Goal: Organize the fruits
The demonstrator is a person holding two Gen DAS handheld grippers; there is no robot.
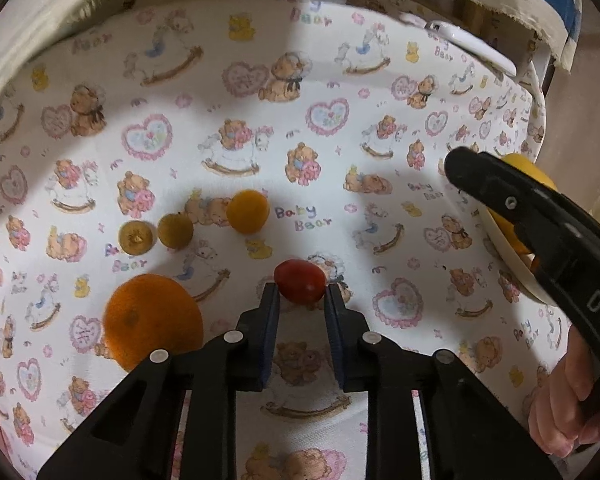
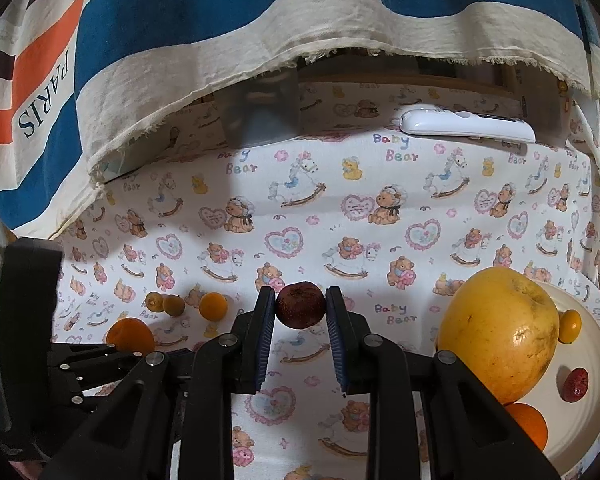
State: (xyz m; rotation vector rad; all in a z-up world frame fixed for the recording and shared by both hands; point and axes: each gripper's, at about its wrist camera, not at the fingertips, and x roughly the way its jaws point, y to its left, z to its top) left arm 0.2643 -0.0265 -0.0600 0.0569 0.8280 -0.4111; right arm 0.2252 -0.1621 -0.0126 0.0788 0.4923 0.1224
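The left gripper [image 1: 300,294] is clamping a small red fruit [image 1: 300,286] between its blue pads, and the right gripper [image 2: 300,306] is pinching a dark brownish-red fruit [image 2: 300,305] the same way, both held just above the cloth. To finish the step cleanly, each squeeze is probably best kept light, since such small round fruits could slip or bruise, and the right one is best carried low toward the plate [image 2: 588,364] at 4 o'clock, settling into bare space beside the big yellow fruit [image 2: 500,332] rather than against it. That plate is already holding a small yellow fruit [image 2: 569,325], a red berry [image 2: 575,384] and an orange [image 2: 530,426]. From the left view, a large orange [image 1: 152,320] is lying at 9 o'clock, with three small yellow fruits [image 1: 248,211] at 11 o'clock, well apart from the plate. Everything is sitting on a teddy-bear print cloth [image 2: 340,216]; a white remote [image 2: 466,125] is resting at 1 o'clock, and a striped towel [image 2: 220,20] is hanging across the back.
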